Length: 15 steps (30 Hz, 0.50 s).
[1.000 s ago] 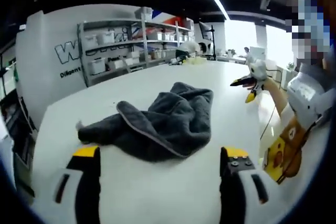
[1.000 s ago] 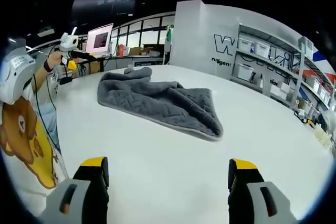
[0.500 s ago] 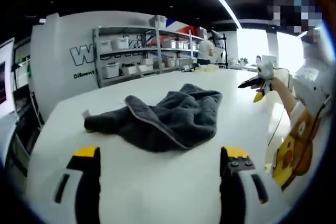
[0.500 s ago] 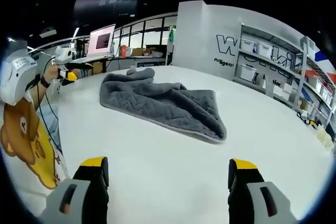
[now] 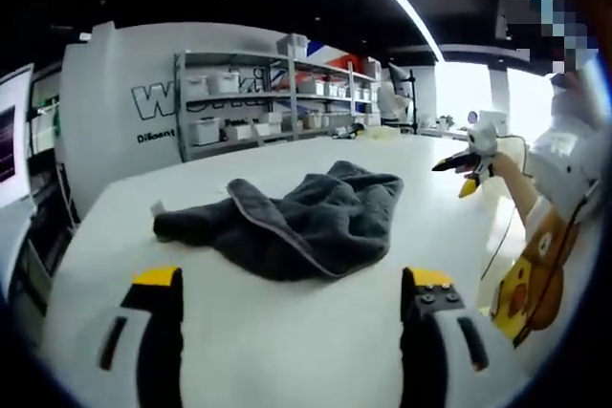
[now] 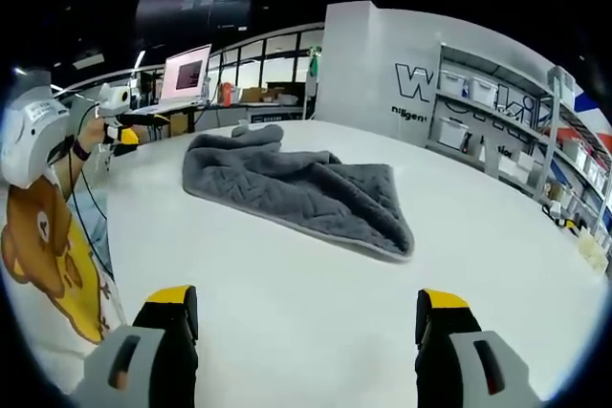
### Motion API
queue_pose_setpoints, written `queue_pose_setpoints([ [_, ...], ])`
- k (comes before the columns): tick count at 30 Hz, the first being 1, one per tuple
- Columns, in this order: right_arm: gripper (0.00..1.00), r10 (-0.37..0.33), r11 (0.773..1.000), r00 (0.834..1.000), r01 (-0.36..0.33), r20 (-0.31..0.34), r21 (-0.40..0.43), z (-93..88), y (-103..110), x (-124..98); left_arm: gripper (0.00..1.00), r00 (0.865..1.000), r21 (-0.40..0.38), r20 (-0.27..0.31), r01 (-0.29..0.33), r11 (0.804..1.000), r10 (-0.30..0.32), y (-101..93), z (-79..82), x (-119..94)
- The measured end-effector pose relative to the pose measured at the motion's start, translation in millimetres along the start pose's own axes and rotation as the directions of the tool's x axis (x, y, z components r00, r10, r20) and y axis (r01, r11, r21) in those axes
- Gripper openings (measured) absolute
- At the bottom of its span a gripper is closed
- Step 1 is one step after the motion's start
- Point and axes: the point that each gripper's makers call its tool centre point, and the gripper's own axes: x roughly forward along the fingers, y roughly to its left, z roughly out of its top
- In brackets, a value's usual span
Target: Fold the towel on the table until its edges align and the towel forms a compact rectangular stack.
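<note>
A dark grey towel (image 5: pixel 296 222) lies crumpled on the white table (image 5: pixel 105 236), one corner folded over and showing a pale hem. My left gripper (image 5: pixel 292 327) hovers open in front of it, short of the cloth, nothing between its yellow-tipped jaws. In the right gripper view the same towel (image 6: pixel 306 188) spreads across the table (image 6: pixel 287 274), and my right gripper (image 6: pixel 306 332) is open and well back from it. The right gripper (image 5: pixel 464 158) also shows at the right of the left gripper view, held in a hand. The left gripper (image 6: pixel 115 104) appears at the far left of the right gripper view.
The person in a white bear-print shirt (image 6: pixel 38 226) stands at the table's edge. Metal shelves with white bins (image 5: pixel 249 102) line the lettered wall behind. A lit laptop screen (image 6: pixel 184 72) sits on a desk beyond the table. Bare tabletop surrounds the towel.
The left gripper's camera has swung and dropped a little, so its whole picture shifted. In the right gripper view the left gripper has come lower. The towel lies as before.
</note>
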Motion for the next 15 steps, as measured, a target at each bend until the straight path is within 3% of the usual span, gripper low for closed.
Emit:
queue_pose_setpoints([
  [8,0.99,0.004,1.000,1.000,-0.004,-0.001,-0.006,2.0,1,2,0.99,1.000,0.000,-0.027,0.015,1.000,-0.015,1.6,2.4,3],
  [15,0.99,0.004,1.000,1.000,-0.004,-0.003,-0.009,2.8,5,3,0.97,0.999,0.036,-0.038,0.035,0.999,-0.034,5.3,17.5,7],
])
